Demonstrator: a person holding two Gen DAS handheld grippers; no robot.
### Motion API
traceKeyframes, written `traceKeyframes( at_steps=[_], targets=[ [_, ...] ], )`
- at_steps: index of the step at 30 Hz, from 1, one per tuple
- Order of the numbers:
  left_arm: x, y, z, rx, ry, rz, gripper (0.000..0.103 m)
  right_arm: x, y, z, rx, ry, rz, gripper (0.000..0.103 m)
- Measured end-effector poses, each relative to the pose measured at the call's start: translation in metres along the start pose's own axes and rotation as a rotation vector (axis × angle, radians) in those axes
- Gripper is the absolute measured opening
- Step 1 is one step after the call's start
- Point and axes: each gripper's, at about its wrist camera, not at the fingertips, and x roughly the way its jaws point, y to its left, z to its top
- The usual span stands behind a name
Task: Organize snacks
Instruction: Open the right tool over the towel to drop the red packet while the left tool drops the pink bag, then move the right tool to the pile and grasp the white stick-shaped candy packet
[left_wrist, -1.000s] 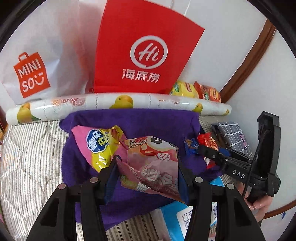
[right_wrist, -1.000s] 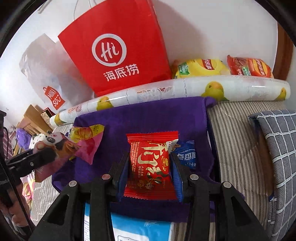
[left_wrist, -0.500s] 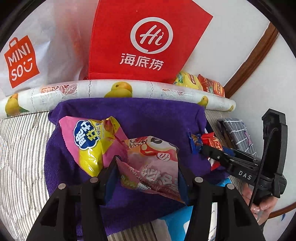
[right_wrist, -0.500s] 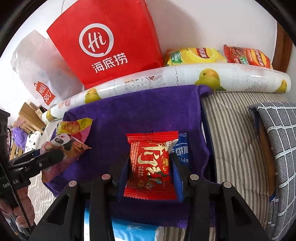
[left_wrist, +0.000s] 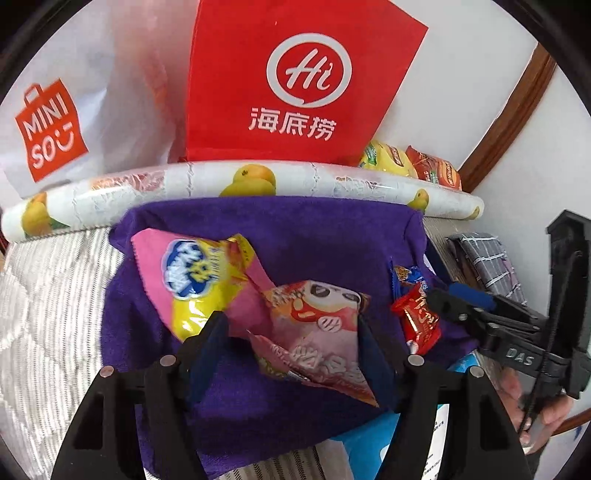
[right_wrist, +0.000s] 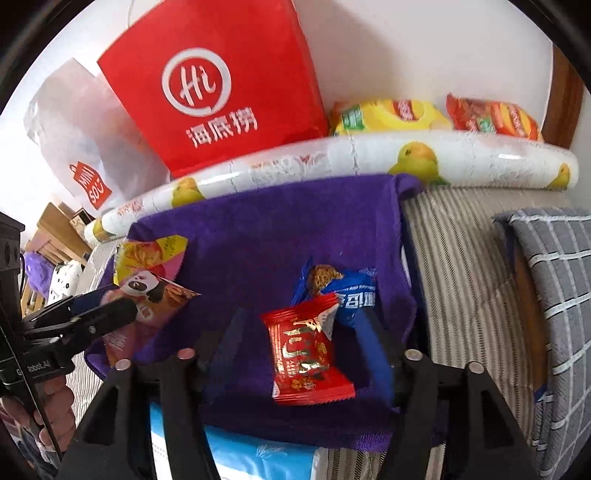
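While both sets of jaws are opening, the left gripper letting go of the pink panda packet and the right gripper the red candy packet over the purple towel, these light, crinkly, slippery wrappers seem best pinched mid-body, though blur hides whether they touch the towel

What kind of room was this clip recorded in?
Most likely a bedroom at home: the snacks lie on a purple towel spread over a striped quilted bed cover, a checked pillow lies beside it, and shopping bags lean against the white wall.
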Motion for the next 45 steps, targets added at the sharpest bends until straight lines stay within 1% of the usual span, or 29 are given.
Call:
traceKeyframes(
  at_steps=[3,8,9,11,13,15,17,21,23,25,27,30,33,38,40,41,42,43,44,45],
  targets=[
    [-0.007,0.001,-0.002,-0.006,-0.009,-0.003,0.071,-0.016,0.004,-0.001,0.008,-0.032,-0.011,0.065],
    [-0.025,0.003,-0.009,-0.027,-0.024,-0.004,0.071,-0.049,0.007,-0.014,0.023,-0.091,0.018,0.066],
    [-0.03,0.004,-0.013,-0.032,-0.029,0.004,0.071,-0.055,0.008,-0.018,0.022,-0.099,0.014,0.066],
    [-0.038,0.004,-0.021,-0.038,-0.034,0.043,0.071,-0.07,0.01,-0.029,0.02,-0.115,-0.001,0.066],
    [-0.047,0.006,-0.03,-0.041,-0.044,0.032,0.071,-0.082,0.012,-0.042,0.022,-0.124,-0.009,0.063],
    [-0.057,0.01,-0.039,-0.058,-0.05,0.018,0.071,-0.095,0.017,-0.06,0.008,-0.123,-0.007,0.052],
    [-0.068,0.013,-0.048,-0.077,-0.062,0.013,0.071,-0.104,0.022,-0.075,-0.001,-0.116,-0.008,0.047],
    [-0.086,0.016,-0.065,-0.092,-0.072,0.002,0.071,-0.116,0.035,-0.106,-0.043,-0.108,0.001,0.043],
    [-0.095,0.019,-0.074,-0.092,-0.078,0.004,0.071,-0.119,0.04,-0.119,-0.059,-0.104,0.012,0.043],
    [-0.103,0.023,-0.084,-0.092,-0.086,0.022,0.071,-0.119,0.045,-0.13,-0.058,-0.092,0.048,0.043],
    [-0.107,0.028,-0.092,-0.097,-0.089,0.037,0.071,-0.118,0.052,-0.141,-0.058,-0.073,0.105,0.043],
    [-0.11,0.037,-0.102,-0.113,-0.077,0.031,0.071,-0.114,0.065,-0.154,-0.079,-0.061,0.142,0.043],
    [-0.116,0.046,-0.112,-0.115,-0.077,0.026,0.071,-0.107,0.078,-0.16,-0.114,-0.057,0.149,0.043],
    [-0.124,0.056,-0.124,-0.123,-0.087,0.015,0.071,-0.091,0.093,-0.163,-0.126,-0.025,0.16,0.043],
    [-0.125,0.059,-0.127,-0.122,-0.085,0.021,0.071,-0.083,0.097,-0.163,-0.133,-0.008,0.141,0.043],
    [-0.126,0.06,-0.128,-0.118,-0.08,0.029,0.071,-0.078,0.1,-0.164,-0.144,-0.001,0.118,0.04],
    [-0.127,0.06,-0.129,-0.115,-0.08,0.037,0.071,-0.075,0.101,-0.164,-0.16,0.002,0.089,0.033],
    [-0.129,0.061,-0.13,-0.111,-0.083,0.041,0.071,-0.074,0.102,-0.165,-0.17,0.003,0.071,0.028],
    [-0.132,0.062,-0.13,-0.112,-0.083,0.049,0.071,-0.074,0.101,-0.165,-0.172,0.007,0.072,0.022],
    [-0.134,0.063,-0.13,-0.114,-0.084,0.053,0.071,-0.075,0.1,-0.166,-0.169,0.006,0.079,0.022]
  ],
)
